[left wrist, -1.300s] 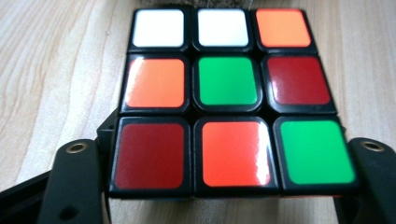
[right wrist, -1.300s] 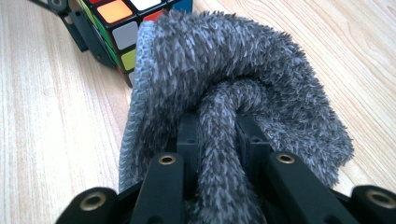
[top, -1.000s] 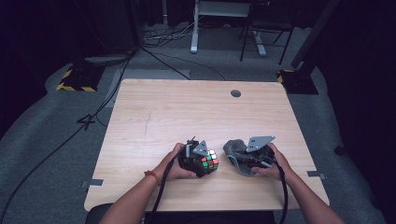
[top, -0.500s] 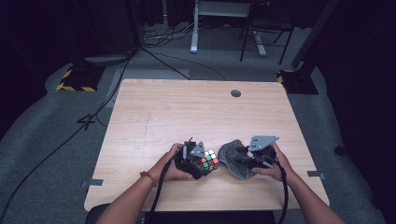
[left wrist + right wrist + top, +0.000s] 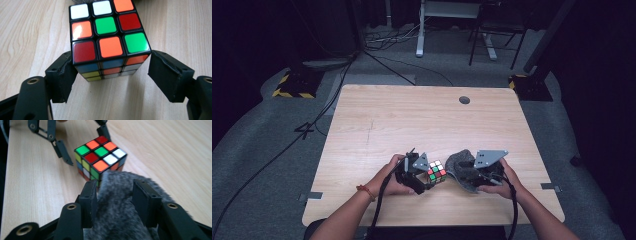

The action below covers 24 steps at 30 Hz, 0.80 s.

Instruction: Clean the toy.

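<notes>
The cube [image 5: 436, 172] sits on the surface [image 5: 412, 120] close to the near edge, about midway along it, flat on one face, so it stays put without being held. The left tongs [image 5: 111, 75] straddle its near corner, gaping: the left pad [image 5: 63, 75] is at the cube's side, the right one [image 5: 166, 75] clearly apart. Just right of the cube, touching it, lies a grey fuzzy cloth [image 5: 464, 170]. The right tongs [image 5: 115, 195] have it between their pads [image 5: 91, 195], which have just been spreading; whether they pinch it I cannot tell. Both hands rest low by the near edge, tongs angled inward toward each other.
</notes>
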### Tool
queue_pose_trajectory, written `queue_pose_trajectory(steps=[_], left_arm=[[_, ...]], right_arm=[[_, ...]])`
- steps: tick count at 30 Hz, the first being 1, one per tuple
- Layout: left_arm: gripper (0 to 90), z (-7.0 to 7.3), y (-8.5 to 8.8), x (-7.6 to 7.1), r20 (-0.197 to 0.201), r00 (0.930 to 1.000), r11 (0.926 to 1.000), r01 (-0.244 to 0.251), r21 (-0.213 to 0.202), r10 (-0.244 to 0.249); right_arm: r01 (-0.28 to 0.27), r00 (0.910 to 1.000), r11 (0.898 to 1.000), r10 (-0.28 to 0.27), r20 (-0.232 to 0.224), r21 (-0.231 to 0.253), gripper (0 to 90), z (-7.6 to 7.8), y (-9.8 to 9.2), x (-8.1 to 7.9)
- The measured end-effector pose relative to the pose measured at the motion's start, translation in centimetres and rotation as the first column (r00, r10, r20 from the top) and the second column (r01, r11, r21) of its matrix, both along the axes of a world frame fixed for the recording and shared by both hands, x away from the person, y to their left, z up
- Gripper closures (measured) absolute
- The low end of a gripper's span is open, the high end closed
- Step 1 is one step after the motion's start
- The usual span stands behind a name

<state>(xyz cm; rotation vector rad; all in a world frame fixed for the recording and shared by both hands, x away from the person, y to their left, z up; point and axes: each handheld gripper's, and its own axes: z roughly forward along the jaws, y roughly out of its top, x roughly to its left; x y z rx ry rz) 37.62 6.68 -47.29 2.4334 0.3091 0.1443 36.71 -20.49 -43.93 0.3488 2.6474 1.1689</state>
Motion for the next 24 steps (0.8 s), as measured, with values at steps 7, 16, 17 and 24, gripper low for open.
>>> queue_pose_trajectory(steps=[7,16,17,24], left_arm=[[27.5,0.2,0.0,-1.3,-0.024,0.999,0.9992,0.038,0.011,-0.037],[21.9,0.5,0.2,-0.4,-0.011,0.9985,0.9985,0.054,-0.014,-0.054],[21.0,0.6,0.1,0.1,-0.018,0.9982,0.9978,0.056,-0.035,-0.057],[15.6,1.1,-1.7,1.6,0.016,0.9871,0.9868,0.16,-0.025,-0.159]], right_arm=[[-0.009,0.9999,0.999,0.008,-0.014,-0.045,54.0,-1.2,0.6,-1.0],[-0.009,1.0,1.0,0.009,-0.001,-0.023,53.7,-2.3,1.0,-1.0],[-0.011,0.9999,1.0,0.012,0.005,-0.024,53.7,-2.3,1.1,-1.0],[-0.017,0.9998,1.0,0.017,0.009,-0.021,52.5,-2.5,1.8,-0.9]])
